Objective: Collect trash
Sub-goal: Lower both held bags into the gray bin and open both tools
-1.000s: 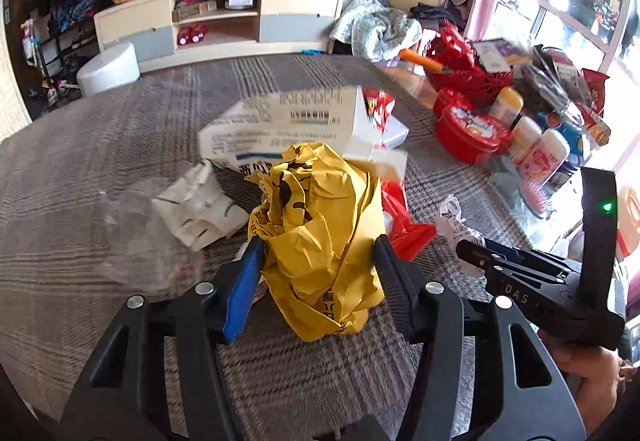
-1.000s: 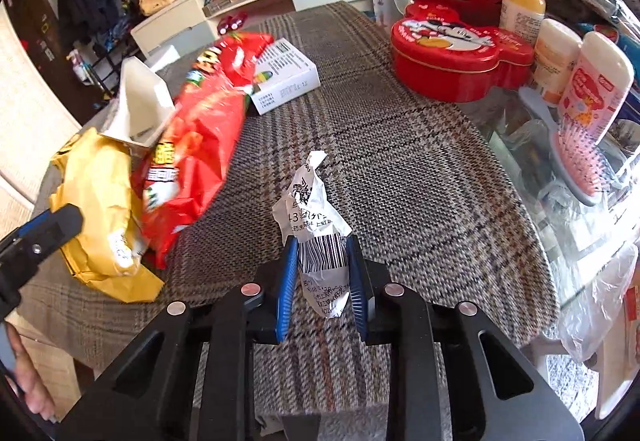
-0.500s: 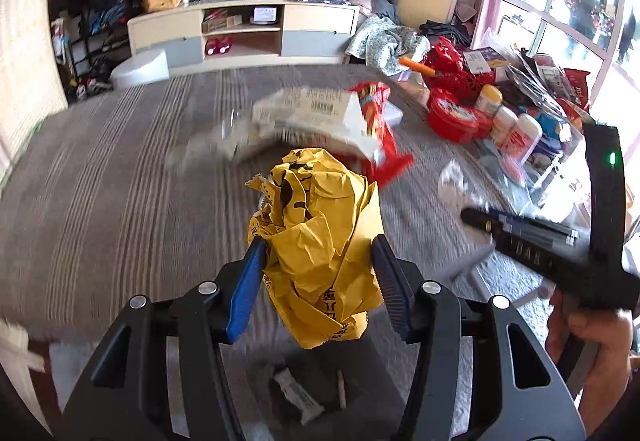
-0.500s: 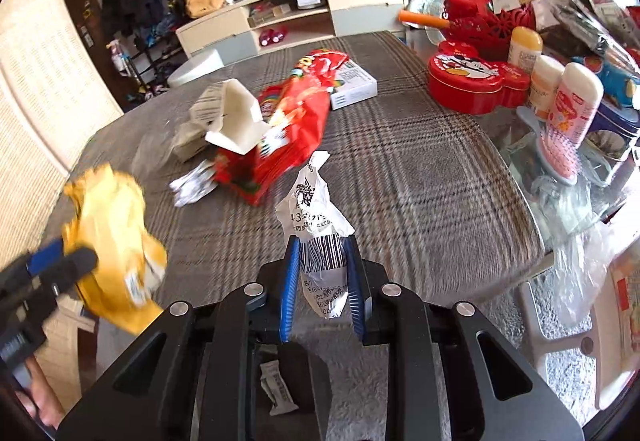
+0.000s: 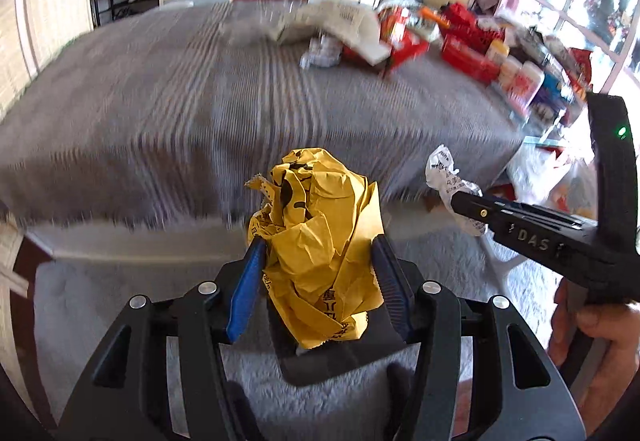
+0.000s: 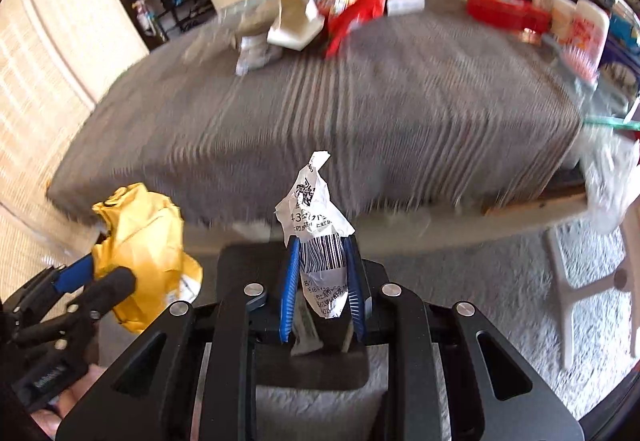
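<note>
My left gripper [image 5: 318, 265] is shut on a crumpled yellow paper bag [image 5: 320, 241], held in the air off the table's near edge above a dark bin [image 5: 340, 361] on the floor. My right gripper [image 6: 322, 273] is shut on a crumpled white receipt with a barcode [image 6: 318, 225], also over the dark bin [image 6: 312, 361]. The right gripper with the receipt [image 5: 448, 181] shows at the right of the left wrist view. The yellow bag [image 6: 140, 241] shows at the left of the right wrist view.
The grey plaid table [image 6: 320, 101] holds a white carton [image 6: 292, 21], a red snack bag [image 6: 356, 1] and crumpled wrappers [image 6: 252, 53] at its far side. Red tins and bottles [image 6: 560, 13] stand at the right. A white stool [image 6: 592, 281] stands on the grey carpet.
Both grippers have pulled back from the table with their trash and now hang lower, over the bin on the floor. The view is blurred by motion.
</note>
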`<action>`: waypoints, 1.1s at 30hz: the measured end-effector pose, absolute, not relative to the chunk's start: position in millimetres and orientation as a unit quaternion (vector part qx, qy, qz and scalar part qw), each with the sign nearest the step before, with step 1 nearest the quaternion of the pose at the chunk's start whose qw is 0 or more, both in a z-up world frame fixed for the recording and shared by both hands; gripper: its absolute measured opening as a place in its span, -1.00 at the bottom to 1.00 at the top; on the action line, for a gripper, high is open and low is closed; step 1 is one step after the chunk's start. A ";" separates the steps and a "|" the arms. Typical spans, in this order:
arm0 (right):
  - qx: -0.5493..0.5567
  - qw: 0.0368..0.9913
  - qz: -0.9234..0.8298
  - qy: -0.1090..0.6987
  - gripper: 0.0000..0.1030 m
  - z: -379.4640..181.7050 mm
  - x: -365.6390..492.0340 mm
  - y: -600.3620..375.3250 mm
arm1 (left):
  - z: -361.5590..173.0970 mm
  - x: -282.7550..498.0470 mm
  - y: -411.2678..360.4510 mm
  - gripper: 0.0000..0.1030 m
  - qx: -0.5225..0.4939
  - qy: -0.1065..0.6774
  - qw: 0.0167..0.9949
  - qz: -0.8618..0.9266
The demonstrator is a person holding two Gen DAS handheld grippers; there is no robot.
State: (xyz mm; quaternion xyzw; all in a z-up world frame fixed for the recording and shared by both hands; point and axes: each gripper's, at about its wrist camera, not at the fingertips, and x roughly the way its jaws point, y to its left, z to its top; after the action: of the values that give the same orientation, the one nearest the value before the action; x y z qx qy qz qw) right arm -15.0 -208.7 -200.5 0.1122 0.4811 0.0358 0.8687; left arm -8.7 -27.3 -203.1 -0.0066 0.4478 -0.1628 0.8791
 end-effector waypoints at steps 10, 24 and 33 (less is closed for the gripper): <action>0.146 0.816 0.047 0.558 -0.54 -278.0 -6.7 -198.2 | -301.9 -6.8 -41.0 0.00 0.015 0.513 0.841 -0.171; 0.128 0.811 0.030 0.570 0.09 -304.2 9.4 -198.3 | -344.3 16.2 -48.9 0.20 0.013 0.547 0.819 -0.172; 0.125 0.842 0.007 0.525 0.63 -268.9 7.7 -206.2 | -311.1 14.2 -39.2 0.41 0.002 0.523 0.838 -0.156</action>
State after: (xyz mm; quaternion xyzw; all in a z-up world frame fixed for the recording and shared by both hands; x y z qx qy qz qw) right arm 7.7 -206.2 -268.9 0.1253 0.5254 0.0070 0.8416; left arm 14.2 -39.2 -311.1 0.0015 0.5230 -0.1561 0.8379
